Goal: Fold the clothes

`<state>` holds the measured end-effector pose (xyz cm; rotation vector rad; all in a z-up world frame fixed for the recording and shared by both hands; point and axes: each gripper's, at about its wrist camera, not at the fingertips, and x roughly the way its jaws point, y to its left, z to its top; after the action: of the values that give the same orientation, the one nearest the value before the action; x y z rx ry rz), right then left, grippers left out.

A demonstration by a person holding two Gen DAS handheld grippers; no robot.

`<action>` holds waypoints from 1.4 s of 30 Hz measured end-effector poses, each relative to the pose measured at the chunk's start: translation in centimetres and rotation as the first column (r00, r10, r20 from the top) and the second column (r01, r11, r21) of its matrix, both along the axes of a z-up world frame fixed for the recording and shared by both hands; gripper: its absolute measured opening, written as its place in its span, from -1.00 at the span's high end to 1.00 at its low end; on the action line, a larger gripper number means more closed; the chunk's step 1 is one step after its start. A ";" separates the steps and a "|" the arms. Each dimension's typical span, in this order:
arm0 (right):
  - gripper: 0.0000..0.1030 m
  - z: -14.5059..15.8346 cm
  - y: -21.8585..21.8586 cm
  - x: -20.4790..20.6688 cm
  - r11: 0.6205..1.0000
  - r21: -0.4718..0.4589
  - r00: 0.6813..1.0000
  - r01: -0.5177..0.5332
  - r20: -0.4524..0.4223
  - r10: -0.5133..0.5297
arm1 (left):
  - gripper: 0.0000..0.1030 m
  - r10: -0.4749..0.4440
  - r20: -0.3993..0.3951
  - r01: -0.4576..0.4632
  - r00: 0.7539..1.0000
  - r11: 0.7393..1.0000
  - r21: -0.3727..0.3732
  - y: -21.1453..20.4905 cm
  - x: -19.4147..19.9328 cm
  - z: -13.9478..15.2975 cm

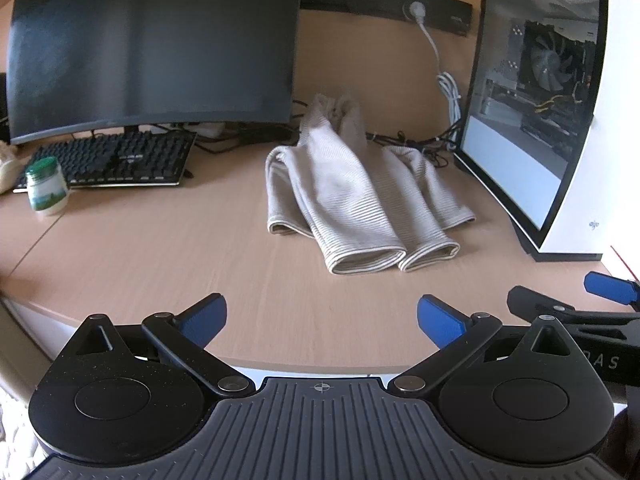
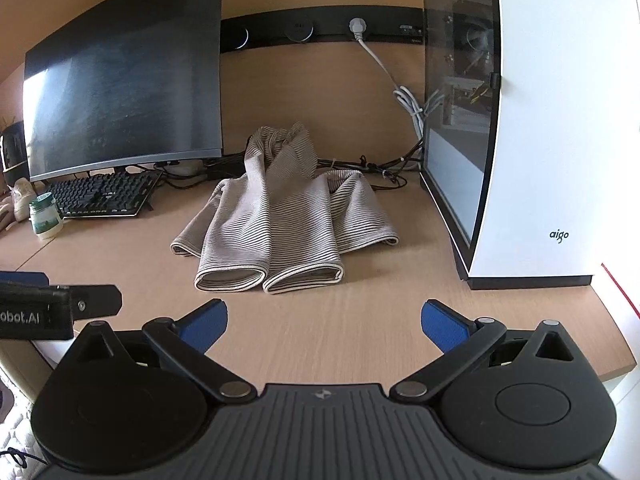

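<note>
Beige striped garment (image 1: 352,196) heaped mid-frame on wooden desk (image 1: 160,248), unfolded, untouched.
Monitor (image 1: 152,48) upper left, PC case (image 1: 580,120) right. Left gripper (image 1: 322,322) and right gripper (image 2: 324,322) at bottom, fingers wide apart, empty. Best pinch both near cuffs, spread flat first.

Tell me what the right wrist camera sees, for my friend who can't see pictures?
A crumpled striped beige garment lies on a wooden desk, untouched, with the open right gripper hovering in front of it. A dark monitor and keyboard stand to the left, a white computer case to the right.
</note>
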<state>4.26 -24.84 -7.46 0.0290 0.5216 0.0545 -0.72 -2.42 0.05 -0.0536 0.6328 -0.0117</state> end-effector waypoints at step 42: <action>-1.00 -0.7 -0.2 0.9 1.000 0.012 0.999 -0.014 -0.036 0.014 | -1.00 -0.005 -0.020 0.005 1.000 1.000 0.009 -0.1 0.4 -0.9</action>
<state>5.14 -25.07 -8.12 0.0381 0.5576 0.0708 -0.29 -2.50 -0.82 -0.0435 0.6533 -0.0133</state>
